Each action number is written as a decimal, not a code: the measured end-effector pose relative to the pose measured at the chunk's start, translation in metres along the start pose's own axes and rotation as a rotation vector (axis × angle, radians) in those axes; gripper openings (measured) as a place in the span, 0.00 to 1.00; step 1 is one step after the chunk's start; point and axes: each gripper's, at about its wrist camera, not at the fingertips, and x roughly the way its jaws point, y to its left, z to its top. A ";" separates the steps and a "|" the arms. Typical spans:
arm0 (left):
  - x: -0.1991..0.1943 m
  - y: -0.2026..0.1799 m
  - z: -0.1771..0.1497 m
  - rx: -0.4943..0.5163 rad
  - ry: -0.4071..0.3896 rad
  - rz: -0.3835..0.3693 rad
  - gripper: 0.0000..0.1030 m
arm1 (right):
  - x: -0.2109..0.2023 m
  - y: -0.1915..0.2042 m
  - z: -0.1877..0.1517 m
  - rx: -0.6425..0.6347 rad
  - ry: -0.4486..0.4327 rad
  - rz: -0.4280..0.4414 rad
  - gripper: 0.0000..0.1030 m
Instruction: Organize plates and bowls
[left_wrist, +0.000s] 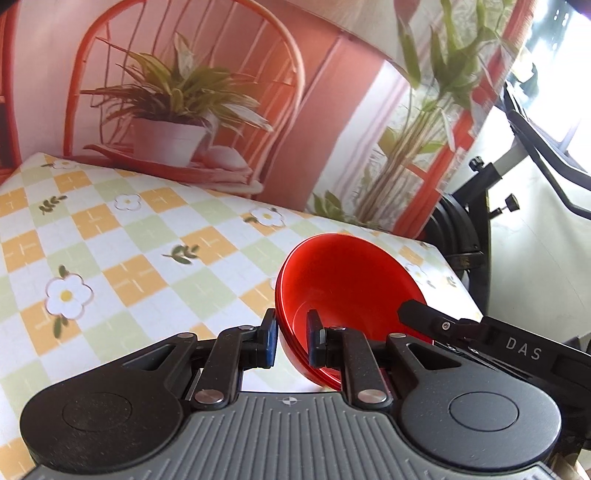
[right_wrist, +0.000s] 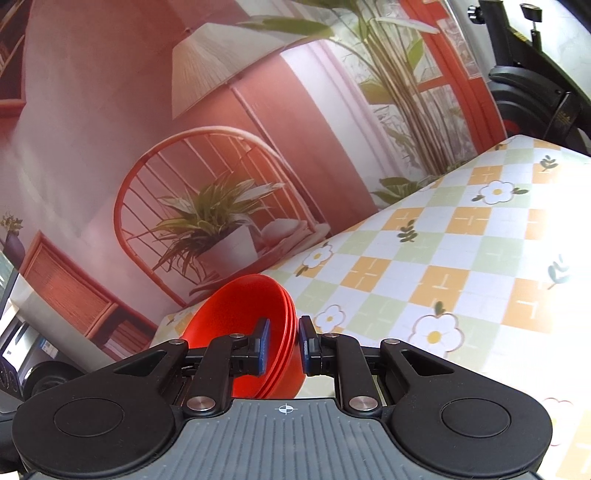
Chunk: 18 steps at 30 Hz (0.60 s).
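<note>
Both tongs are on the same stack of red bowls (left_wrist: 332, 288) right now, from opposite sides. The left tongs (left_wrist: 291, 341) pinch the near rim wall, 1 blue pad outside and 1 inside the bowl, and the right tongs (right_wrist: 282, 345) do the same on their side, with what looks like 3 rim edges showing between the pads. The stack is tipped and seems to be held up over the tabletop (left_wrist: 129, 236) near its edge rather than sitting flat on it, though I can't see the underside clearly. My guess is these are thin, glossy plastic or melamine: light, stiff, not very breakable, but slick. So the rim pinch is the sensible hold, since the wall is too curved and smooth elsewhere. The risk I'd watch is the nested bowls sliding apart if only the outer ones are squeezed, so keeping the stack level before letting go of either side seems smart.
</note>
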 end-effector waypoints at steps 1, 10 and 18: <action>0.000 -0.004 -0.002 0.005 0.002 -0.005 0.16 | -0.004 -0.004 0.001 0.001 -0.003 -0.002 0.16; 0.001 -0.044 -0.025 0.079 0.031 -0.043 0.16 | -0.035 -0.037 0.002 0.005 -0.022 -0.032 0.16; 0.001 -0.048 -0.047 0.097 0.081 -0.048 0.16 | -0.049 -0.048 -0.009 -0.017 -0.002 -0.053 0.16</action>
